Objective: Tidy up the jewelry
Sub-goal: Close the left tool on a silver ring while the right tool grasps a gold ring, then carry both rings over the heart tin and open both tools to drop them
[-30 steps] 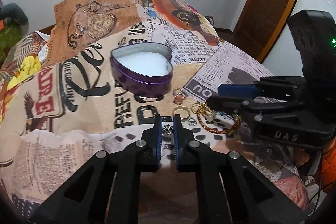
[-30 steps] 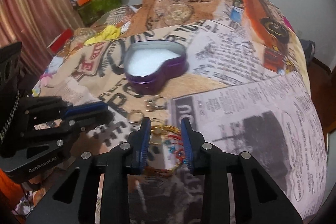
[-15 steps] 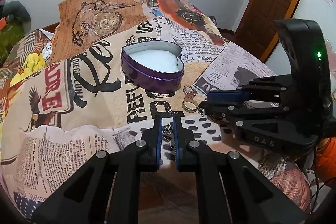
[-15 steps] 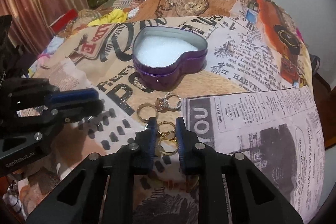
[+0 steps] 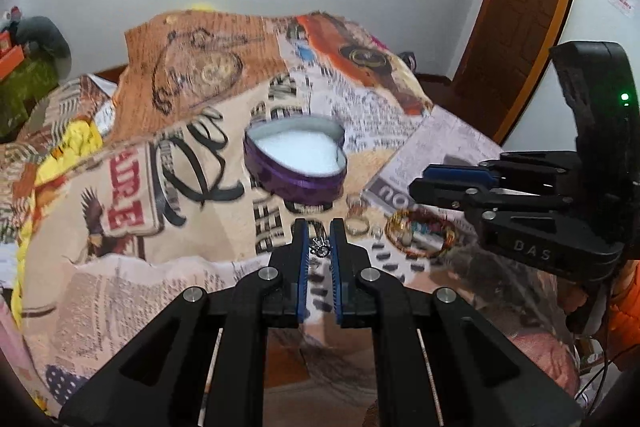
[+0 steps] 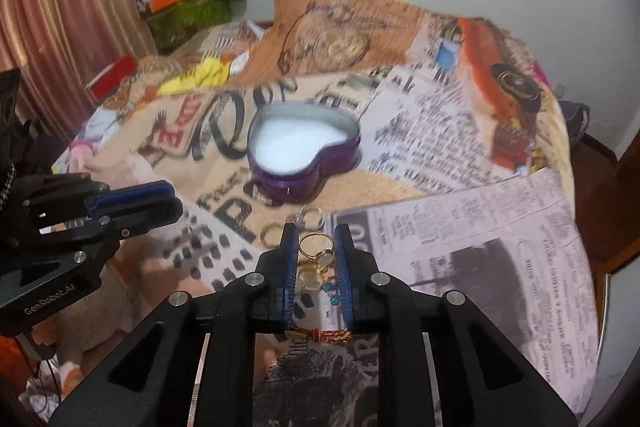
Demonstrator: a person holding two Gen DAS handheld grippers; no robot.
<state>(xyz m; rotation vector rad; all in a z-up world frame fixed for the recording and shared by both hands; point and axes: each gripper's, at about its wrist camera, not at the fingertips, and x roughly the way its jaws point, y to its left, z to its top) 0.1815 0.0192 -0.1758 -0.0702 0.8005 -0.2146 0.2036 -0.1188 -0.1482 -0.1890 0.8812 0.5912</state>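
- The left tongs are clenched on a small silver trinket, pinched right at the fingertips, probably because a piece this tiny would slip from a deeper hold.
- The right tongs grip a gold ring across its band between the blue pads; a second gold ring and a beaded bracelet lie lower between the fingers, and whether they hang from the grip or rest on the bed I cannot tell.
- Both tongs point down and forward at the heart-shaped purple tin, which sits open and white-lined ahead of them, likely the place meant for the jewelry.
- More rings lie loose on the printed bedspread between tongs and tin, still to be gathered.
- Seen from the left wrist, a coiled bracelet lies under the right tongs.
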